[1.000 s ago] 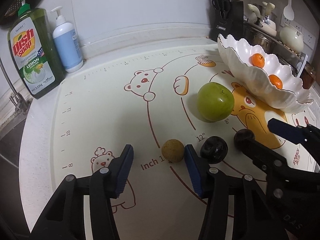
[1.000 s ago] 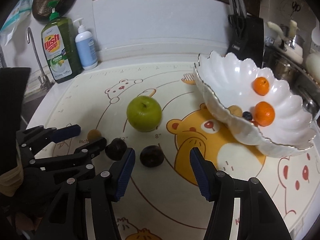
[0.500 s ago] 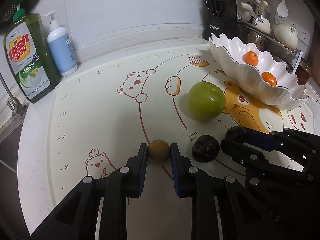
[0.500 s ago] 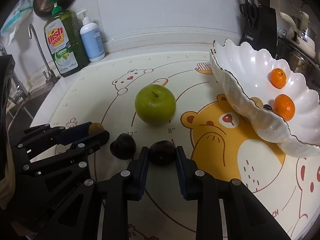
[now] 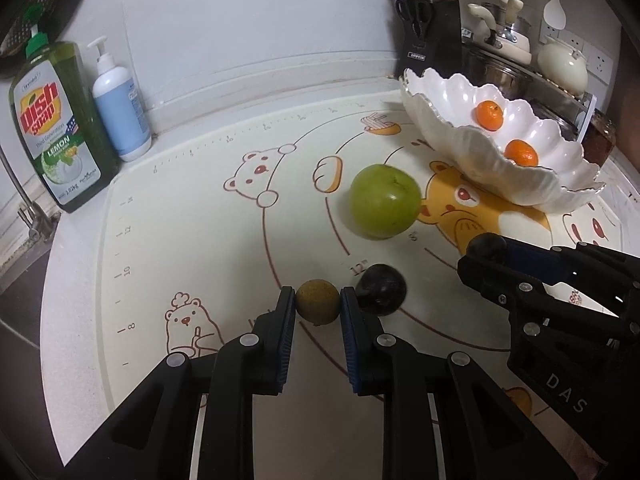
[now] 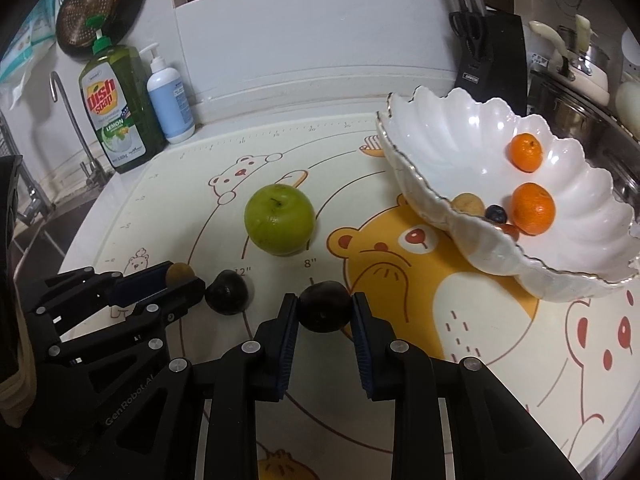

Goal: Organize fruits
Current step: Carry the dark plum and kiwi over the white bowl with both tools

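My left gripper (image 5: 317,303) is shut on a small round brown fruit (image 5: 317,301) low over the mat. My right gripper (image 6: 325,312) is shut on a dark plum (image 6: 325,311), also seen in the left wrist view (image 5: 485,245). A second dark plum (image 5: 381,290) lies on the mat between the two grippers, touching neither. A green apple (image 5: 385,206) sits on the mat beyond them. A white scalloped bowl (image 6: 448,148) at the right holds two oranges (image 6: 533,208), a small brown fruit (image 6: 467,204) and a dark berry (image 6: 496,213).
A cartoon bear mat (image 5: 224,240) covers the counter. A dish soap bottle (image 5: 56,128) and a pump bottle (image 5: 120,112) stand at the back left by the sink tap (image 6: 72,120). A knife block (image 5: 432,40) and pots (image 5: 504,64) stand behind the bowl.
A second ago both grippers were open around their fruits; both then closed on them. Since half a second ago both have held their grip with little movement.
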A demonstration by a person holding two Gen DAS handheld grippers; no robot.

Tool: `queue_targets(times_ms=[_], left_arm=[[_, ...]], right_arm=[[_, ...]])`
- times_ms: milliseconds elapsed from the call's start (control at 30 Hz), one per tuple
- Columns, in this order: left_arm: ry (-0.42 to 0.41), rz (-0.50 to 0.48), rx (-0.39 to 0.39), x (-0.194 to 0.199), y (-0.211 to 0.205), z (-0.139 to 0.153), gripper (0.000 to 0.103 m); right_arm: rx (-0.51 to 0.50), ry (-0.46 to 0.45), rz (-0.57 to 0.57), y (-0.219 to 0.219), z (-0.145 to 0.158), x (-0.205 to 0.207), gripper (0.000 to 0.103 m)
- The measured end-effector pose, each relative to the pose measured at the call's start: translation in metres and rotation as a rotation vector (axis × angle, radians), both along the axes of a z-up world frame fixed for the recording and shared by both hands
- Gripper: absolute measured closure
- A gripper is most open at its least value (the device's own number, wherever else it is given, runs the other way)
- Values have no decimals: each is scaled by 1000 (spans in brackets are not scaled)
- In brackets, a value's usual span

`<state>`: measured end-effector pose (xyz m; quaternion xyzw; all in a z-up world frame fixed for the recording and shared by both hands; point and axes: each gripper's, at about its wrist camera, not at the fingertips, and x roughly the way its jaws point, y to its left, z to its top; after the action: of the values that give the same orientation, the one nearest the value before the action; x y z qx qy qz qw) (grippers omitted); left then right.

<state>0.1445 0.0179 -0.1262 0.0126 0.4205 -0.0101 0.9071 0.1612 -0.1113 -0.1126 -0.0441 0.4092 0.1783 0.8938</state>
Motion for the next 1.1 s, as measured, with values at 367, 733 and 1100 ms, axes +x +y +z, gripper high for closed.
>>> queue_targets(times_ms=[367,733,1100], left_arm=[[-27,-37,15,-6,-26,20,80],[-78,-102,16,6,-66,52,80],[-120,-151,-3,26,-103,80,80]], right_arm=[[26,-37,-43,-24,17,-10,75],[44,-91,-127,-69,43,-13,75],[46,-150,-213,-112,70,-4,75]])
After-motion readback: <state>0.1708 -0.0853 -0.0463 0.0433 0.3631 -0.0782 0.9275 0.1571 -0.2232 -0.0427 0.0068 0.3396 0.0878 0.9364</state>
